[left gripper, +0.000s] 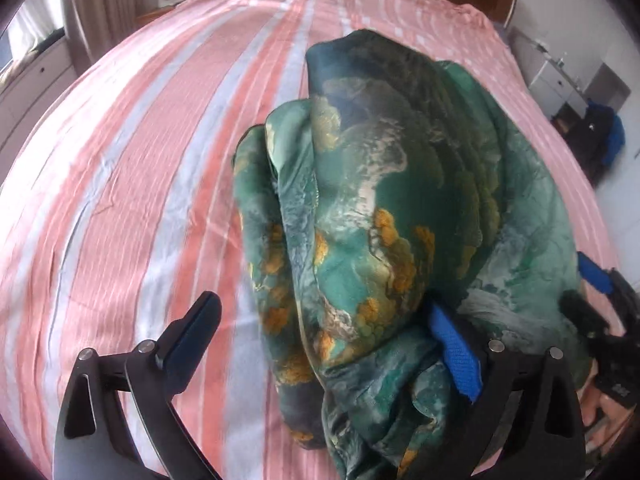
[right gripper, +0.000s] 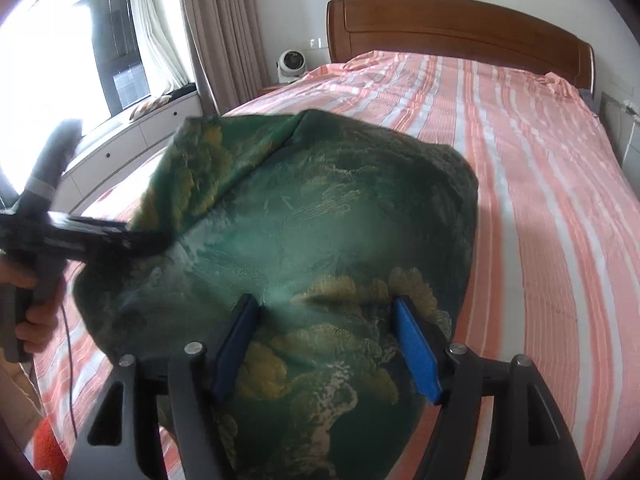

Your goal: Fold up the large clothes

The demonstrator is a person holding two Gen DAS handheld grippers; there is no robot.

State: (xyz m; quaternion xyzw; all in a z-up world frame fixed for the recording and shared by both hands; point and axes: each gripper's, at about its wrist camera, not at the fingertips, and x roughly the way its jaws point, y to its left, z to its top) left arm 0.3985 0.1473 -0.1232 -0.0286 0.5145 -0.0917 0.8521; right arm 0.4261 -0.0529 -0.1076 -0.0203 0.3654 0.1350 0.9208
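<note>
A large green garment with gold and white print (left gripper: 384, 208) lies bunched in thick folds on the pink striped bed. My left gripper (left gripper: 324, 328) is open, its jaws wide on either side of the bundle's near end; cloth presses against the right blue pad. In the right wrist view the same garment (right gripper: 320, 220) spreads in front of my right gripper (right gripper: 324, 340), which is open above the cloth with the fabric between its blue pads. The left gripper (right gripper: 156, 240) shows there at the left edge, blurred, against the garment's raised edge. The right gripper (left gripper: 600, 292) shows at the right edge of the left view.
The bed (right gripper: 520, 160) with pink, white and grey stripes has a wooden headboard (right gripper: 460, 28). A small white fan (right gripper: 290, 65) stands on a bedside table. A window, curtains and a white drawer bench (right gripper: 132, 136) lie left. Furniture and dark bags (left gripper: 596, 136) stand right of the bed.
</note>
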